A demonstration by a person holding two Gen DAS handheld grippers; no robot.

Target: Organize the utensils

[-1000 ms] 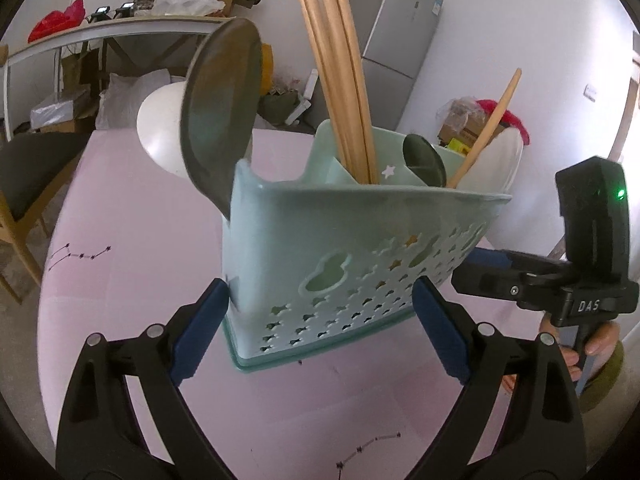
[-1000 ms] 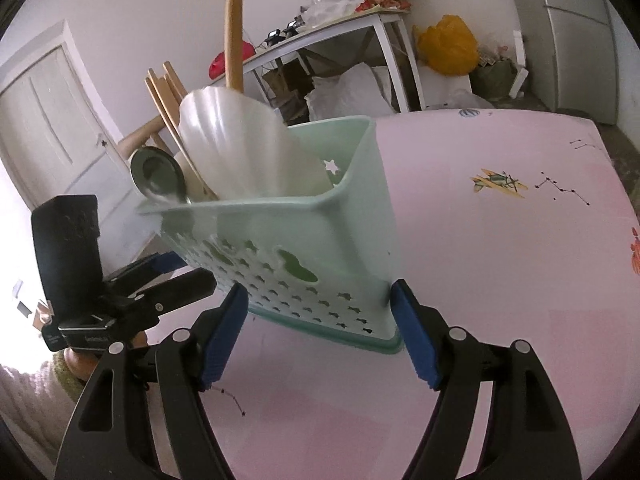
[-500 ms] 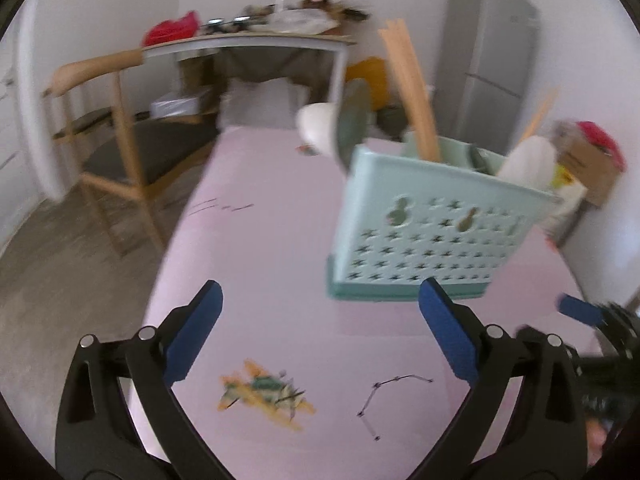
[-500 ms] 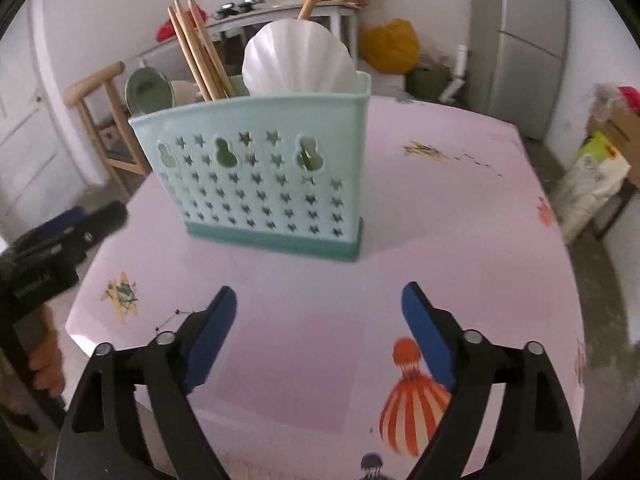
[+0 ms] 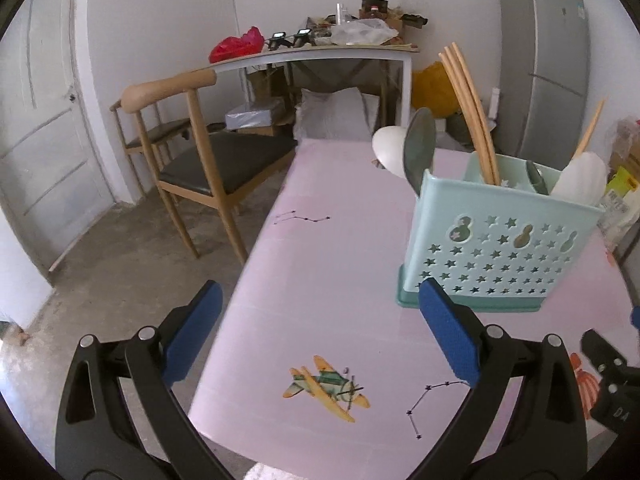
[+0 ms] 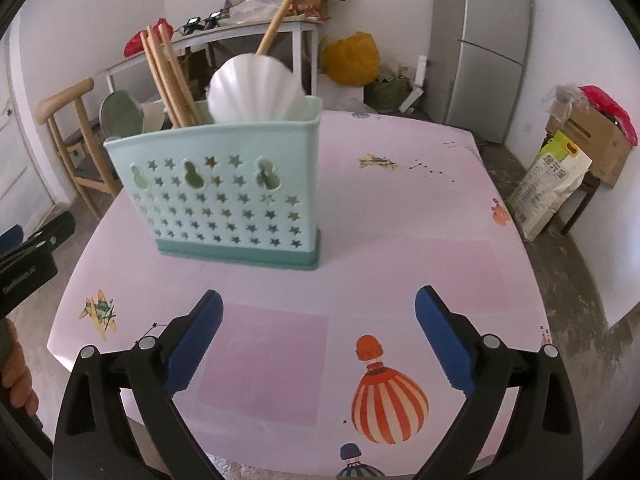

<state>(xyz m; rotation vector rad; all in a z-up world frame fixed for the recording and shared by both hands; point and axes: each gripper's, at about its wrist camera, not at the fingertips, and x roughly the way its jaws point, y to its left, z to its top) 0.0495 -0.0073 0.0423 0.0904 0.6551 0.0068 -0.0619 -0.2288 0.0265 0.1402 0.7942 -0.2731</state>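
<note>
Nearest the right wrist camera, the right gripper [image 6: 318, 334] hangs low over the pink printed tablecloth [image 6: 400, 216], its blue-padded fingers [image 6: 442, 338] spread wide with nothing between them, above a striped hot-air-balloon print [image 6: 386, 398]. The left gripper [image 5: 320, 338] is likewise released and empty, spread over the table's near edge by a yellow-and-green aeroplane print [image 5: 326, 386]. Beyond both, well apart from either, the pale mint-green plastic utensil caddy with star and gourd cut-outs [image 6: 226, 196] stands upright on the cloth. It holds a bundle of long wooden chopsticks [image 6: 166, 78], a white shell-shaped ladle with a wooden handle [image 6: 256, 90], and a grey-green spoon [image 6: 122, 114] at the far-left end. Behind the table stand a wooden armchair with a dark seat [image 5: 192, 148], a cluttered white side table [image 5: 320, 54] and a grey refrigerator [image 6: 494, 46].
</note>
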